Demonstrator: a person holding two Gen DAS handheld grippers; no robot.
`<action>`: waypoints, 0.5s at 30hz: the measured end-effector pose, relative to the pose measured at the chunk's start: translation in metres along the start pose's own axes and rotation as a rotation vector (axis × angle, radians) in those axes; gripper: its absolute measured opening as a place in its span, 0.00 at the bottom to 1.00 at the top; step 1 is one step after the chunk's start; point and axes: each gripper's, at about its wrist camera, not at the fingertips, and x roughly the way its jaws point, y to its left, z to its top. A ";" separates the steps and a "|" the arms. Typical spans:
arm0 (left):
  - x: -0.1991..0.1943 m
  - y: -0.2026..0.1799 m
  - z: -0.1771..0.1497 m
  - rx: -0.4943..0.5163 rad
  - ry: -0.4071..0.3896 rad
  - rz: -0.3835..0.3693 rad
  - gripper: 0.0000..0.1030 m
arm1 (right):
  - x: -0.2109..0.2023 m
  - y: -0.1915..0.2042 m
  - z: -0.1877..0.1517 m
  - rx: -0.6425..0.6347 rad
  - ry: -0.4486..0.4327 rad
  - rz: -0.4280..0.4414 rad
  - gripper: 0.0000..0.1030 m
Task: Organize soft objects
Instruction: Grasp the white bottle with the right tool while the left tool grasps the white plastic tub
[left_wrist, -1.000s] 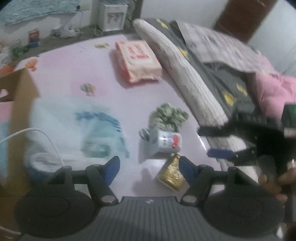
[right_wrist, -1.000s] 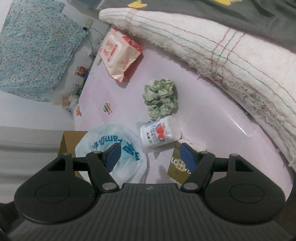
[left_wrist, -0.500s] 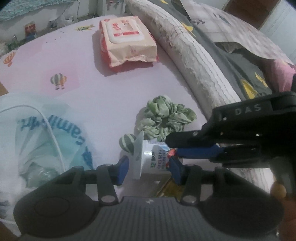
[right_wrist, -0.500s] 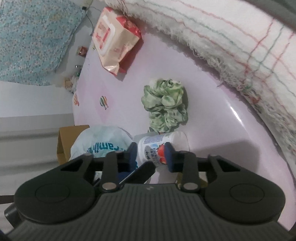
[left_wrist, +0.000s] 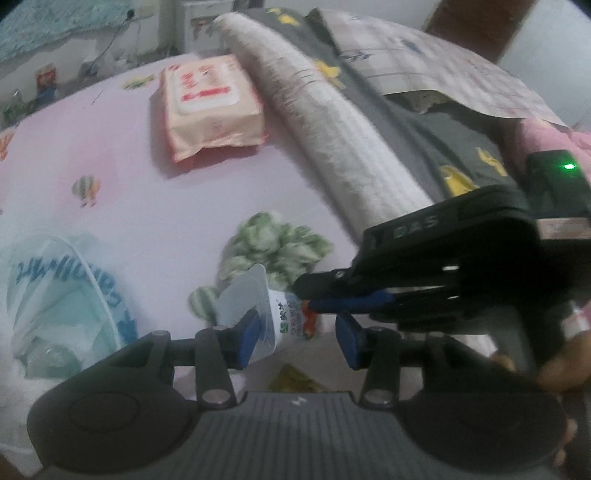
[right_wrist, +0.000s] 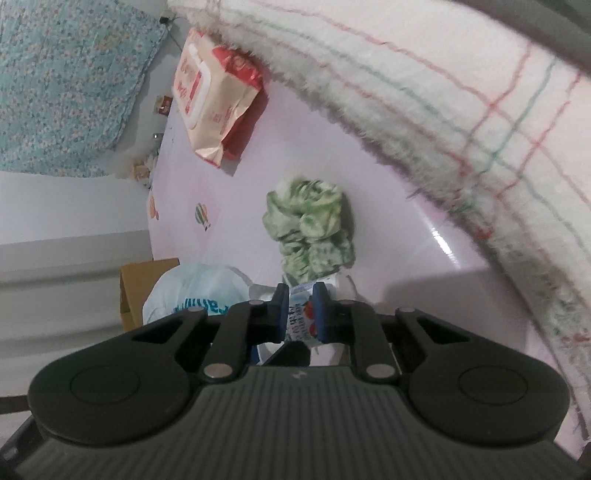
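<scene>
A small white yogurt-style cup with a red and green label is held over the pink sheet. My right gripper is shut on the cup; its fingers reach in from the right in the left wrist view. My left gripper is open around the cup, its left pad by the cup's lid rim. A green scrunchie lies just beyond the cup and also shows in the right wrist view. A pack of wet wipes lies farther back.
A white plastic bag with blue print lies at the left, next to a cardboard box. A rolled white towel and grey bedding run along the right. A gold packet lies under the grippers.
My right gripper has closed on the cup and squeezed it. My left gripper has opened wider around the cup. Both views have shifted slightly.
</scene>
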 end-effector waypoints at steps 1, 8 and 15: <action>0.001 -0.004 0.000 0.012 0.000 -0.010 0.46 | -0.002 -0.003 0.001 0.008 -0.003 0.000 0.13; 0.010 -0.027 -0.002 0.063 -0.005 -0.026 0.51 | -0.024 -0.017 0.004 0.000 -0.059 -0.009 0.15; -0.007 -0.019 -0.004 0.054 -0.036 -0.007 0.64 | -0.041 -0.015 0.011 -0.046 -0.087 0.018 0.21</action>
